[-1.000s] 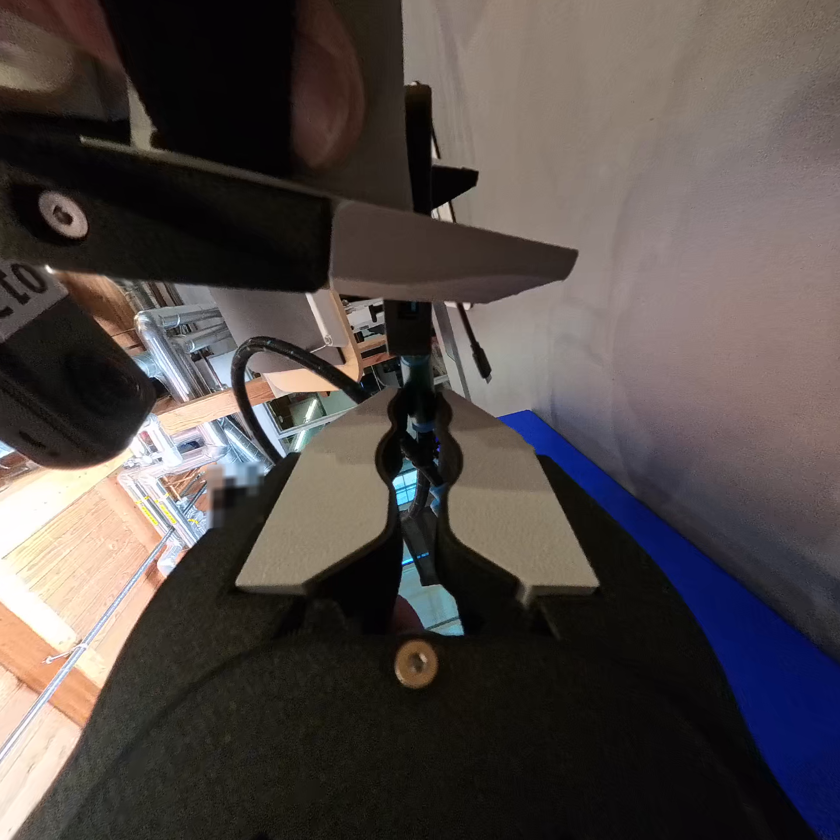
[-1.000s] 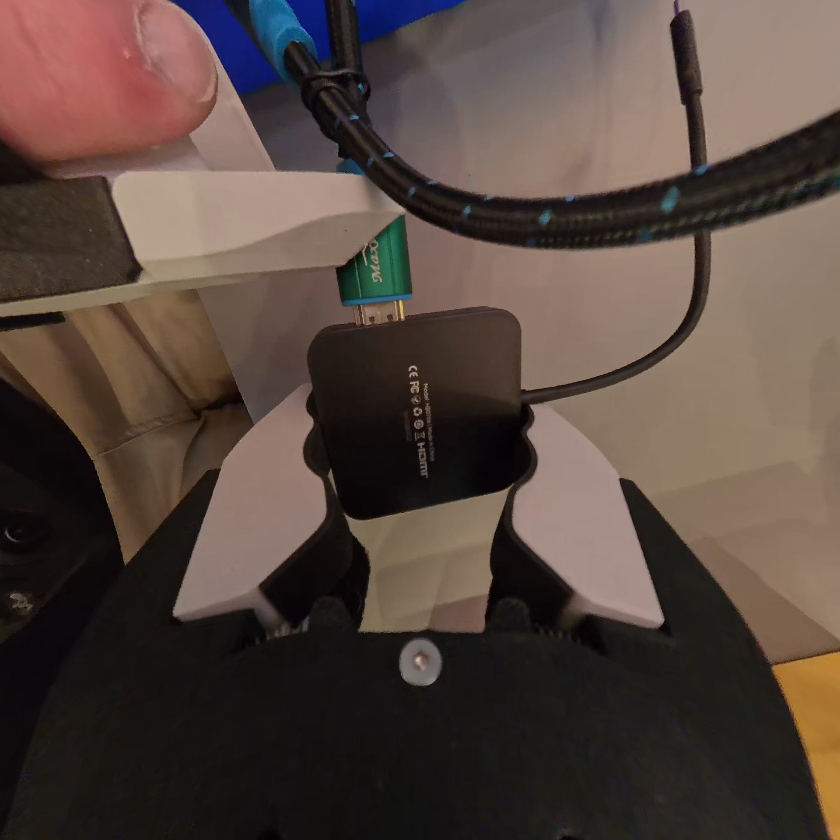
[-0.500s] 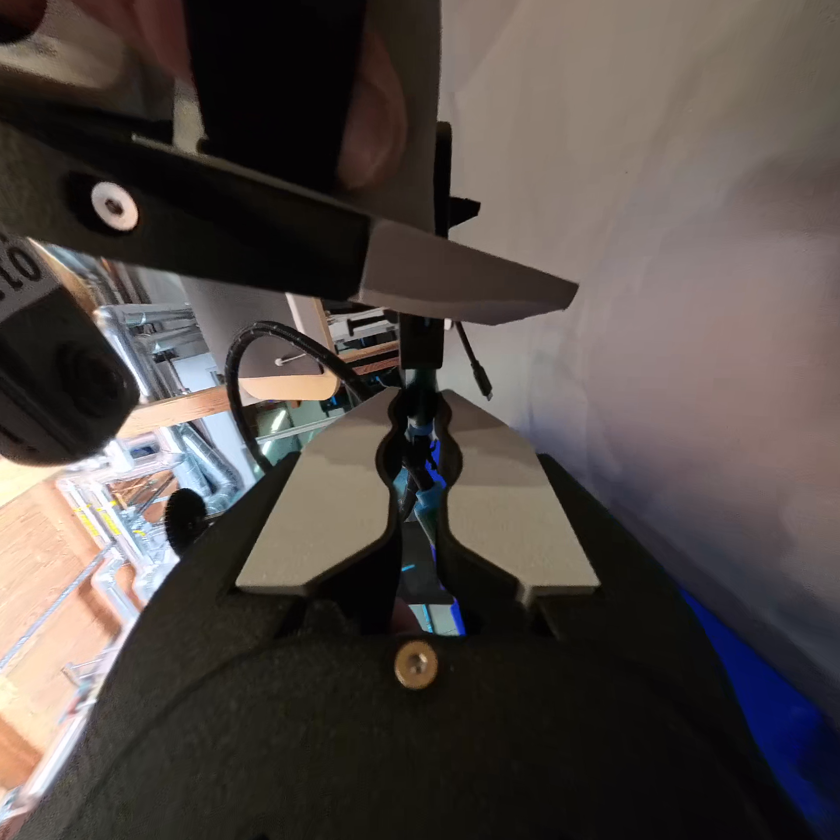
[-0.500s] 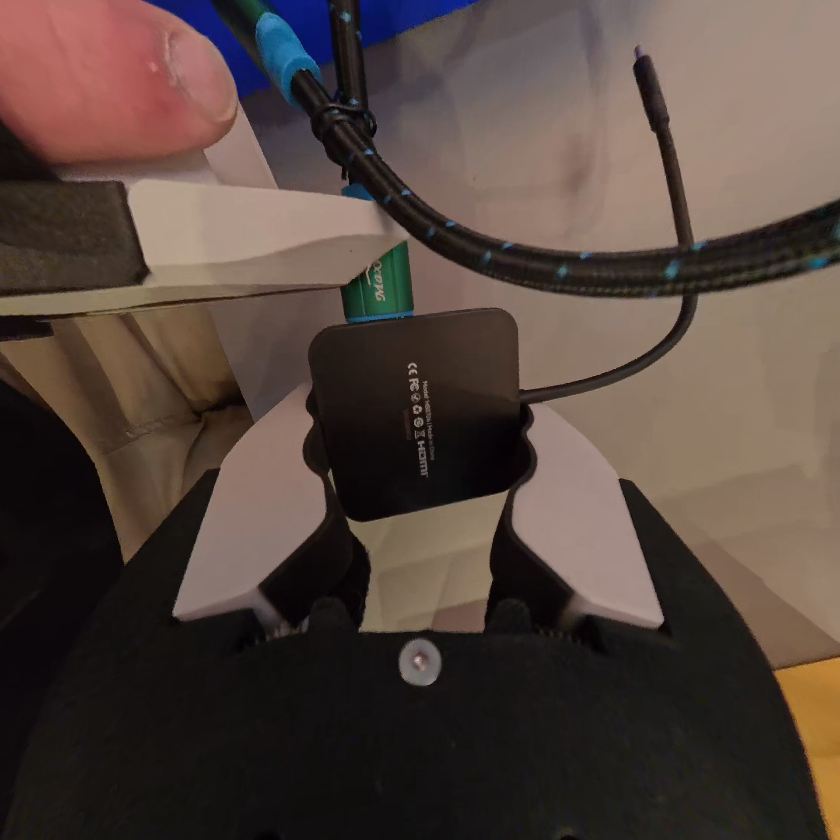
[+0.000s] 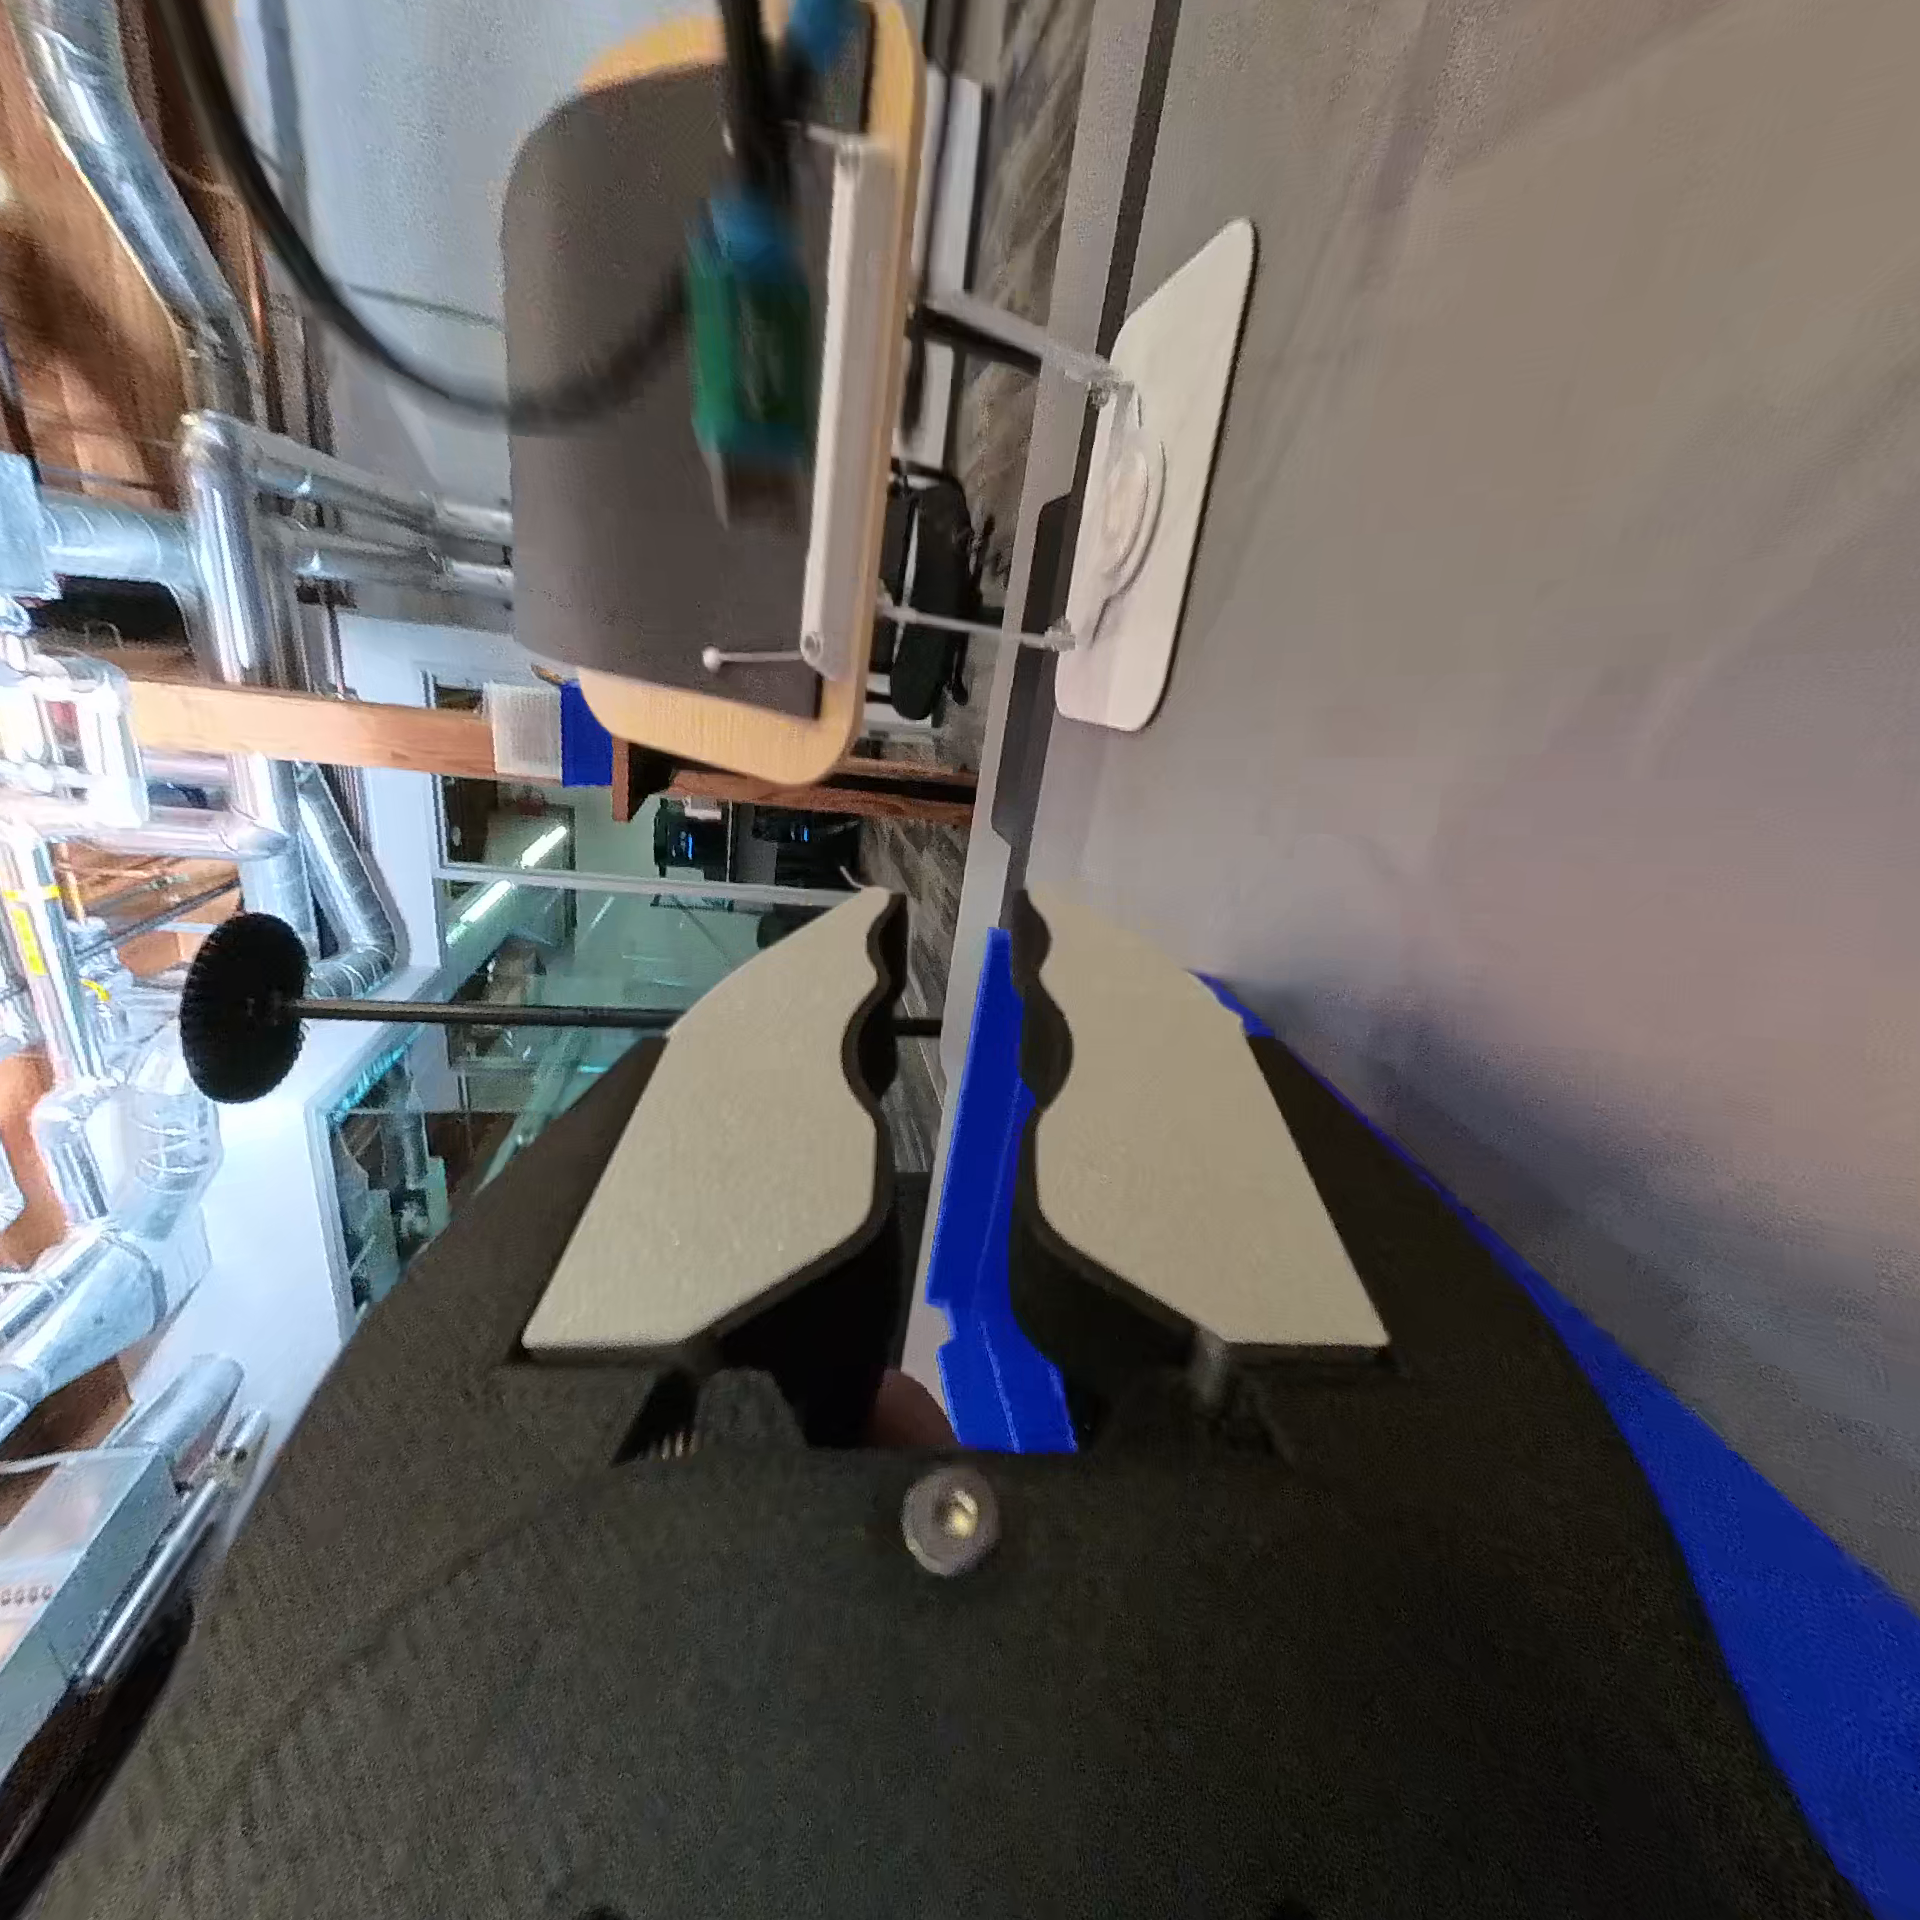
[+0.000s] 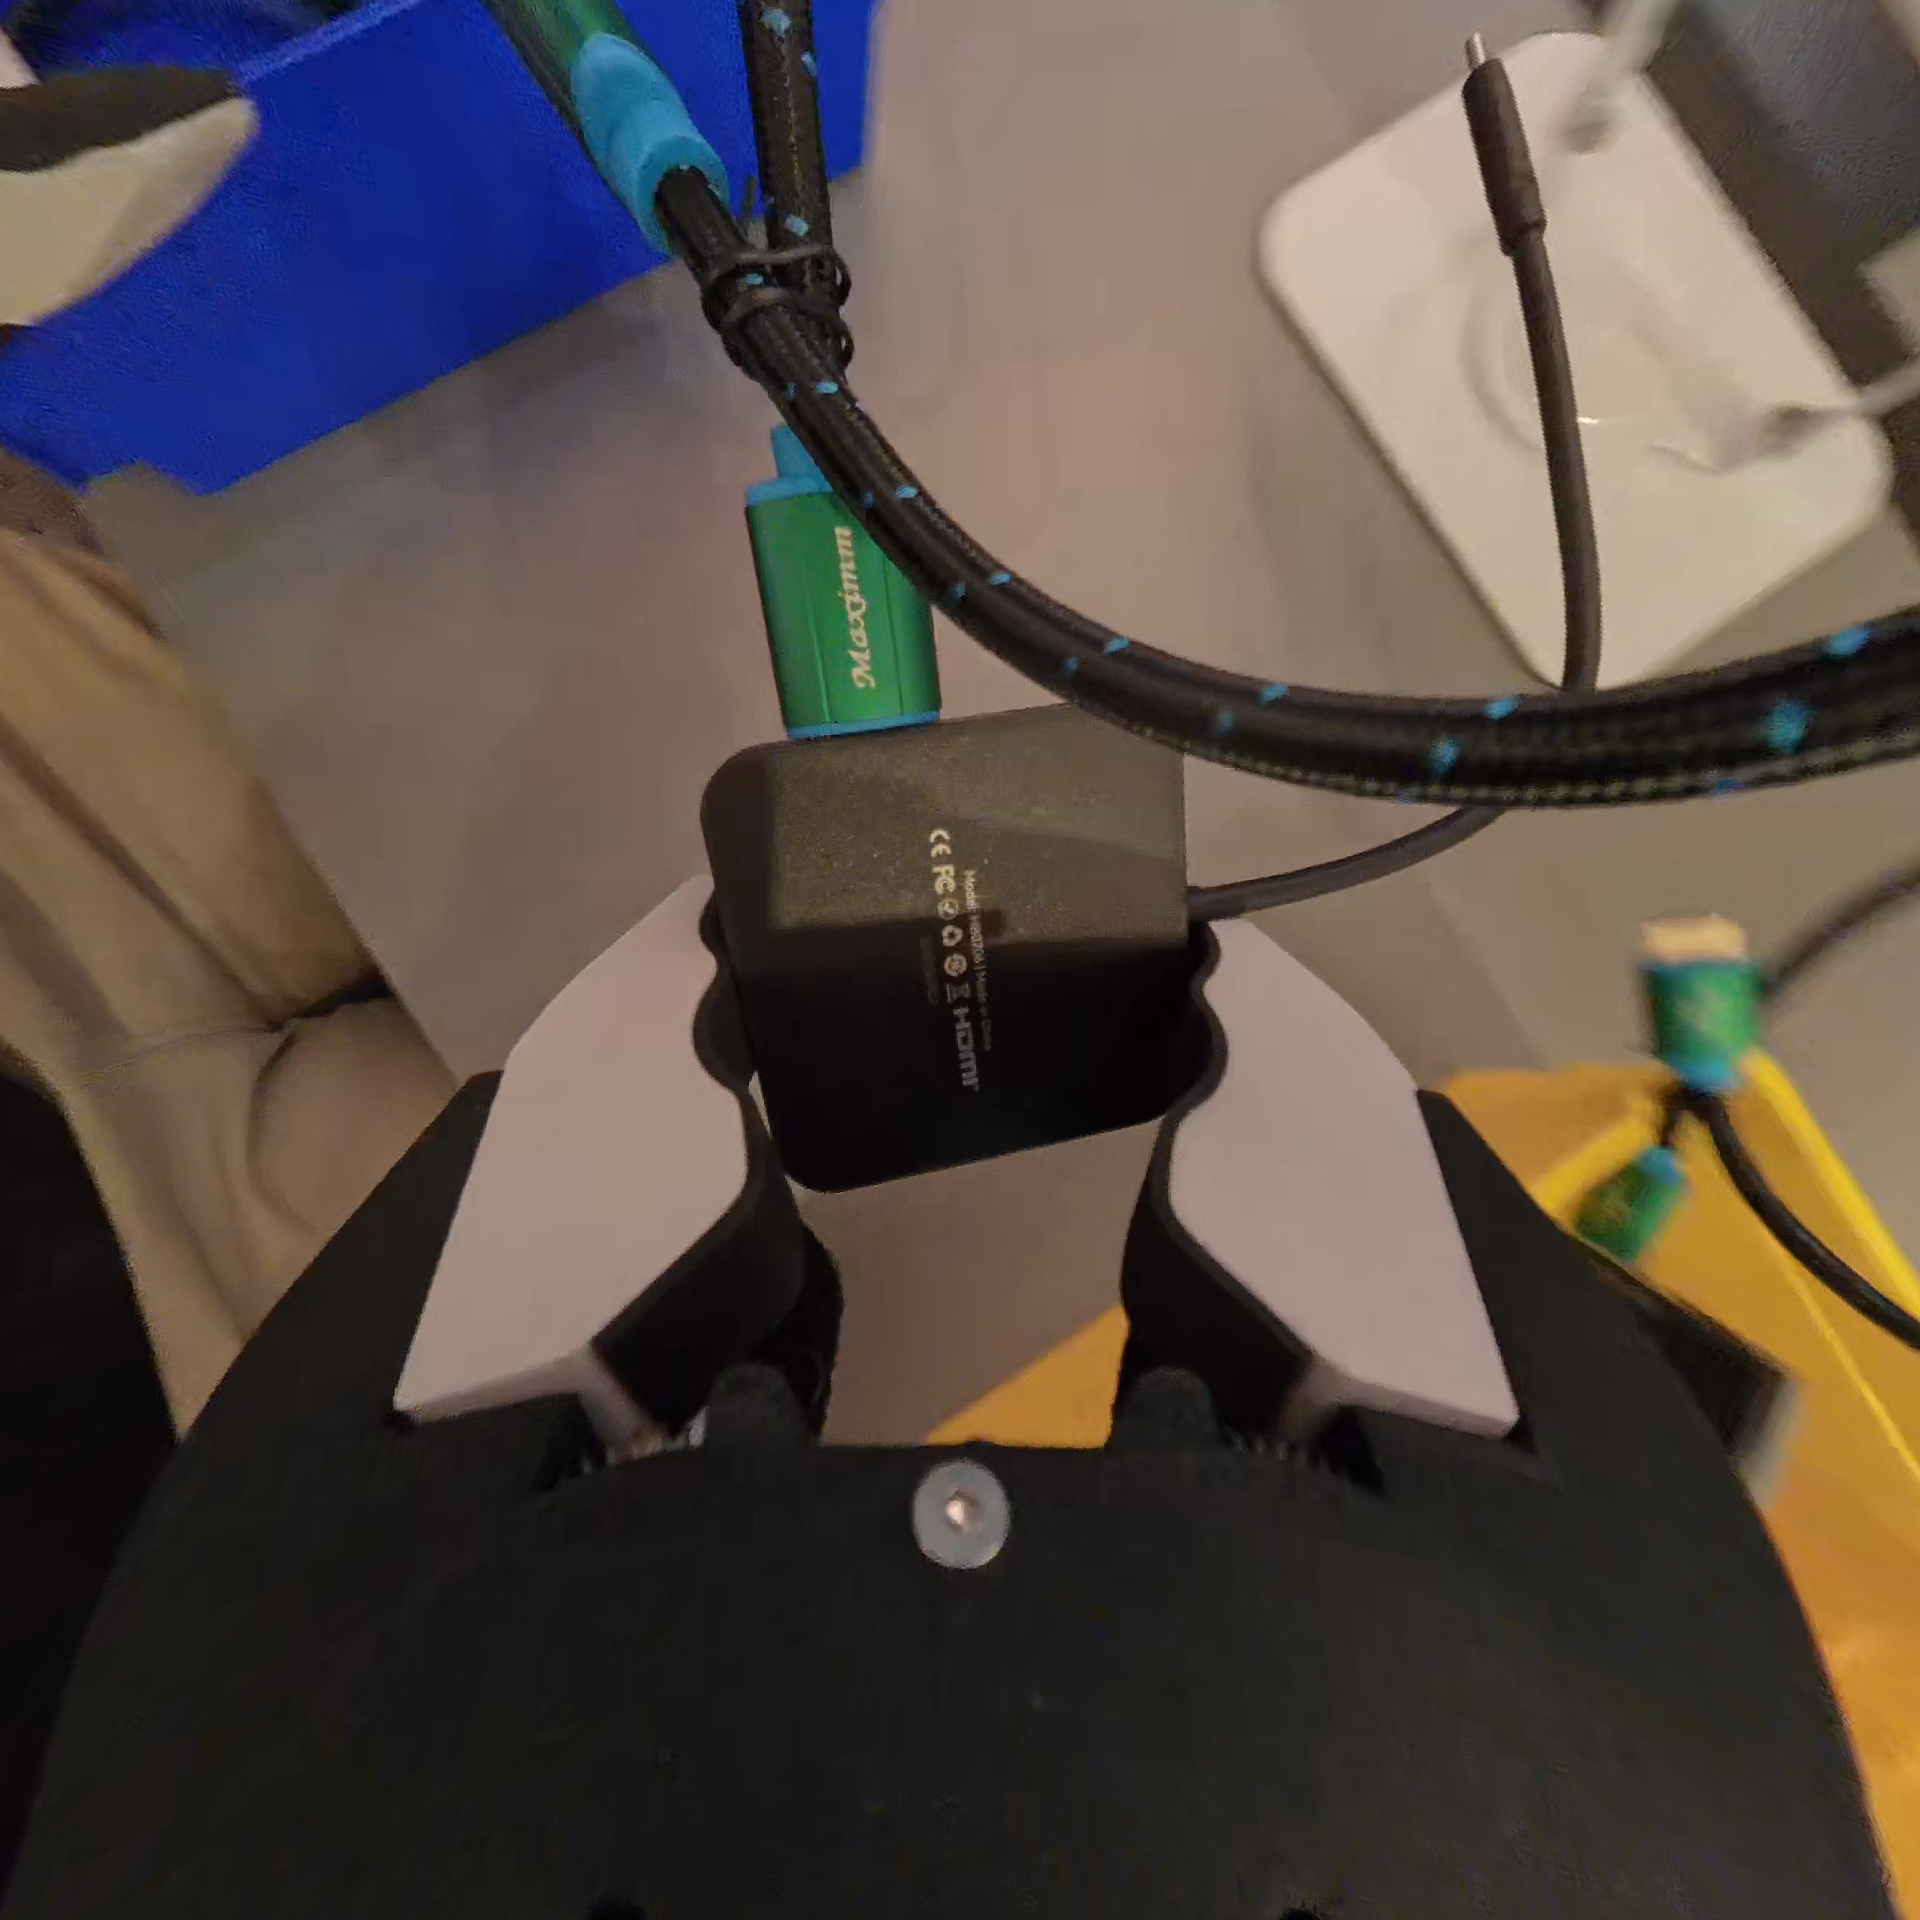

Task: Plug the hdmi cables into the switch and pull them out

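In the right wrist view my right gripper [image 6: 956, 920] is shut on the black HDMI switch [image 6: 966, 821], gripping its two sides. A green HDMI plug [image 6: 847, 623] sits fully in the switch's far edge. Its black braided cable [image 6: 1247, 707] loops off to the right. My left gripper [image 5: 956, 914] holds nothing, its jaws a small gap apart. It also shows blurred at the top left of the right wrist view [image 6: 104, 166], well away from the plug. A blurred green plug [image 5: 753, 353] hangs at the top of the left wrist view.
A blue bin [image 6: 364, 260] stands at the far left. A white stand base [image 6: 1558, 364] is at the far right, with a thin black cable [image 6: 1538, 312] hanging over it. A yellow bin [image 6: 1507, 1164] at the right holds more green plugs [image 6: 1699, 1008]. There is about 20 cm between the tips of the two grippers.
The green plug went fully into the switch, hiding its metal tip. My left gripper then let go of it and swung away to the left. The right gripper kept its hold.
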Demonstrator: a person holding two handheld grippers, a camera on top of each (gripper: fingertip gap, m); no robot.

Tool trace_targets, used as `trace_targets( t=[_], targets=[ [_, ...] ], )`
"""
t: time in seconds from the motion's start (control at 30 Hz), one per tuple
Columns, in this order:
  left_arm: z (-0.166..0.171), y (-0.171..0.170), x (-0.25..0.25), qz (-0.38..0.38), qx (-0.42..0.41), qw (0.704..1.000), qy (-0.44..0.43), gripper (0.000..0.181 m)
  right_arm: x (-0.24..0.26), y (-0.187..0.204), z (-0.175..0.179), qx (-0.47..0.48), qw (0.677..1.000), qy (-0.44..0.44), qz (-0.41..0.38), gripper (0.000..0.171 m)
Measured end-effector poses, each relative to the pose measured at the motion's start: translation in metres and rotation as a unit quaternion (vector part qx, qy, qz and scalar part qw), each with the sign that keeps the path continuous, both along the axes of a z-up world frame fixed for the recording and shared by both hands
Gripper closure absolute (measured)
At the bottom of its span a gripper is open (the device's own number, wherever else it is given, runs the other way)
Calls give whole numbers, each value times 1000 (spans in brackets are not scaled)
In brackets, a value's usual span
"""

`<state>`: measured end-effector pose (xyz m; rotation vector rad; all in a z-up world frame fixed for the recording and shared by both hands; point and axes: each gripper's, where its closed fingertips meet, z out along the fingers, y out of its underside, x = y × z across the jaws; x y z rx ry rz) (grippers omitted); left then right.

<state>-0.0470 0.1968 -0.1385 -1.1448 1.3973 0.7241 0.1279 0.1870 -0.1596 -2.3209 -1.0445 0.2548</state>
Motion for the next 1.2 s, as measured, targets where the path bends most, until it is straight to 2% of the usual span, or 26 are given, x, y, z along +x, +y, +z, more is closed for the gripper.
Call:
trace_targets(
  t=[0.2, 0.33, 0.47, 0.63, 0.7, 0.83, 1.0, 1.07, 1.13, 1.2],
  targets=[
    [-6, 17, -25, 32, -30, 999, -16, 164, 112, 20, 27, 39, 989, 14, -139, 94],
    [-9, 21, -29, 39, -35, 999, -11, 164, 184, 21, 10, 24, 973, 21, -229, 94],
    [-20, 22, -29, 40, -46, 998, 8, 164, 227, 12, -29, -38, 959, 8, -281, 94],
    [-27, 23, -29, 44, -59, 997, 17, 164, 244, 2, -81, -130, 943, -11, -305, 93],
    [-30, 24, -30, 48, -65, 997, 20, 164, 244, 4, -90, -142, 941, -12, -306, 88],
    [-33, 27, -36, 57, -73, 995, 23, 162, 248, 5, -78, -129, 943, -1, -307, 76],
    [-30, 30, -40, 63, -78, 995, 16, 161, 261, -9, -55, -119, 942, 3, -313, 77],
    [-29, 30, -43, 66, -79, 995, 16, 161, 264, -14, -48, -116, 944, -10, -308, 83],
    [-29, 31, -44, 69, -82, 994, 15, 161, 254, -15, -44, -109, 955, -8, -275, 99],
    [-29, 31, -45, 70, -83, 994, 14, 162, 252, -15, -53, -118, 956, -34, -267, 102]
  ],
)
